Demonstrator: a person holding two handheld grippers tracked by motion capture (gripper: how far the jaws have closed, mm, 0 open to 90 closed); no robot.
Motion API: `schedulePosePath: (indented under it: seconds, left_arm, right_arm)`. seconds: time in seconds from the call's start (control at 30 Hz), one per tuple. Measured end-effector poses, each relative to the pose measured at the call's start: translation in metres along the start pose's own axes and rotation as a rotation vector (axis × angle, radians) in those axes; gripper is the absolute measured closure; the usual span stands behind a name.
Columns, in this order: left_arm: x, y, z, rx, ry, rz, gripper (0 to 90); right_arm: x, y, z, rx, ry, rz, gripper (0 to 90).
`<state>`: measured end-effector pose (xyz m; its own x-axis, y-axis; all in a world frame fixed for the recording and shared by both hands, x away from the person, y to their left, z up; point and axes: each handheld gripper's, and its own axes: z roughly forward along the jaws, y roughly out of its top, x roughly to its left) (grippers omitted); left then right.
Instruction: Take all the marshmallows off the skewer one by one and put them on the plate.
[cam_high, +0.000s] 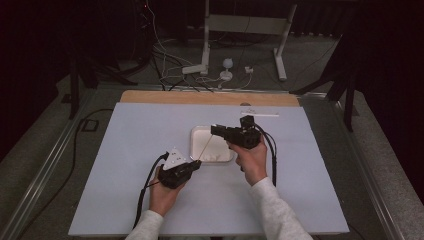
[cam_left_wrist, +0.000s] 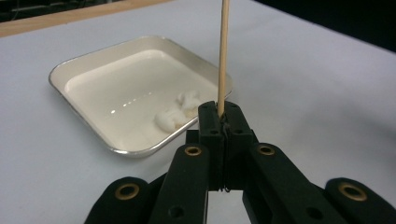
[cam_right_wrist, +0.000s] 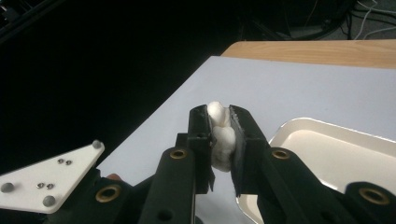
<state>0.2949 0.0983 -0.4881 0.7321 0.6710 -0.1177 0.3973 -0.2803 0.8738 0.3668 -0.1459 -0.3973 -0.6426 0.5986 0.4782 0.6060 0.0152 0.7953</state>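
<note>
Left gripper: jaws pressed together on the lower end of a thin wooden skewer, which rises bare and nearly upright from the pinch in the left gripper view. In the high view the left gripper sits at about 7 o'clock from the tray, just off its near-left corner, and the skewer slants up toward 1 o'clock over the tray, its top close under the right gripper.

Right gripper: jaws pinching a white marshmallow, squeezed between the 2 black pads, with its rounded top showing above their tips. In the high view this gripper is held over the tray's far edge, jaws pointing toward 9 o'clock, with the right hand gripping it from below.

Tray: a shallow, white, square dish with a metal rim, resting on the pale sheet that covers the table, near the sheet's centre. In the left gripper view 2 more white marshmallow pieces lie inside the tray, against its near rim and at about 11 o'clock from the pinching jaws.

The white 3-cornered plate of the left gripper appears at 8 o'clock in the right gripper view. A wooden table edge runs along the sheet's far side.
</note>
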Motion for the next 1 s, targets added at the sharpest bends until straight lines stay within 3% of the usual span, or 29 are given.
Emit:
schedulePosePath:
  seconds: [0.17, 0.23, 0.3, 0.37, 0.5, 1.0]
  left_arm:
    - [0.001, 0.000, 0.000, 0.007, 0.001, 0.006, 90.0]
    - [0.002, -0.005, 0.003, 0.054, 0.040, 0.027, 90.0]
    - [0.007, -0.011, 0.002, 0.067, 0.037, -0.005, 90.0]
    - [0.010, -0.009, -0.001, 0.035, 0.024, -0.029, 90.0]
    - [0.010, -0.005, -0.004, 0.013, 0.020, -0.042, 90.0]
    - [0.015, -0.004, -0.008, -0.021, 0.015, -0.090, 90.0]
  right_arm:
    - [-0.001, 0.007, -0.001, 0.004, -0.019, -0.017, 80.4]
    - [-0.002, 0.008, -0.003, -0.028, -0.027, -0.003, 80.7]
    - [-0.007, 0.014, -0.011, -0.074, -0.025, 0.024, 80.9]
    - [-0.009, 0.022, -0.021, -0.079, -0.049, 0.004, 80.9]
    - [-0.009, 0.023, -0.025, -0.039, -0.055, -0.029, 80.5]
    - [-0.026, -0.009, 0.007, 0.077, -0.116, -0.043, 78.3]
